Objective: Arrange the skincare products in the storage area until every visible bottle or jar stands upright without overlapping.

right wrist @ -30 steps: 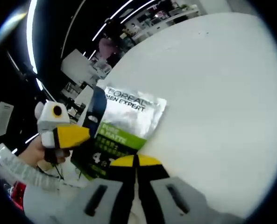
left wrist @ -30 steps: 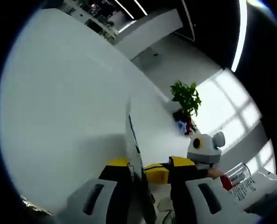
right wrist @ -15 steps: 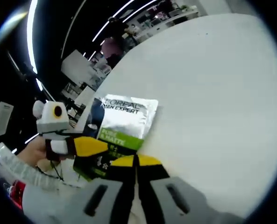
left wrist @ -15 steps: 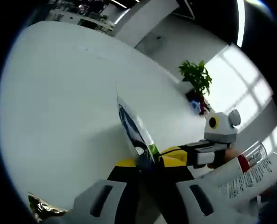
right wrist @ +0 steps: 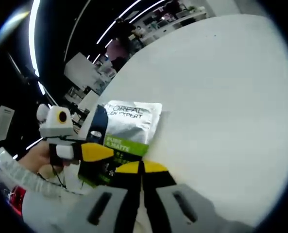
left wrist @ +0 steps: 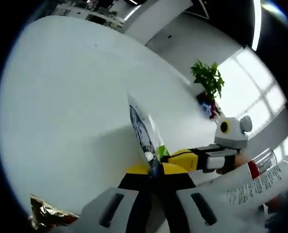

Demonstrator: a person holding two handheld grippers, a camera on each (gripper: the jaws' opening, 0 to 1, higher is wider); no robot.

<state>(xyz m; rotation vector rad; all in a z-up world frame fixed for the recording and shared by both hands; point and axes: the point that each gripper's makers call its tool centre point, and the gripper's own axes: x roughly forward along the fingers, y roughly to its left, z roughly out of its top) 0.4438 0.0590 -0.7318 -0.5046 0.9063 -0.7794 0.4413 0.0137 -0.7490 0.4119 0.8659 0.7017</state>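
Note:
A silver sachet (right wrist: 127, 127) with a green band and dark printing stands on edge above the white table (right wrist: 221, 92). In the left gripper view the sachet (left wrist: 144, 138) shows edge-on, rising from between the yellow tips of my left gripper (left wrist: 155, 170), which is shut on its lower edge. My right gripper (right wrist: 141, 167) is shut on the sachet's lower corner, and it enters the left gripper view from the right as the right gripper (left wrist: 180, 158). The left gripper (right wrist: 96, 151) pinches the sachet's left side in the right gripper view.
A white tube (left wrist: 258, 182) with a red cap lies at the right of the left gripper view. Crumpled gold foil (left wrist: 49, 216) sits at the lower left. A potted plant (left wrist: 207, 80) stands beyond the table's (left wrist: 71, 97) far edge. A hand (right wrist: 33, 158) holds the left gripper.
My left gripper, open around the sachet a second ago, has shut on it. The sachet has tilted a little. The right gripper has kept its hold.

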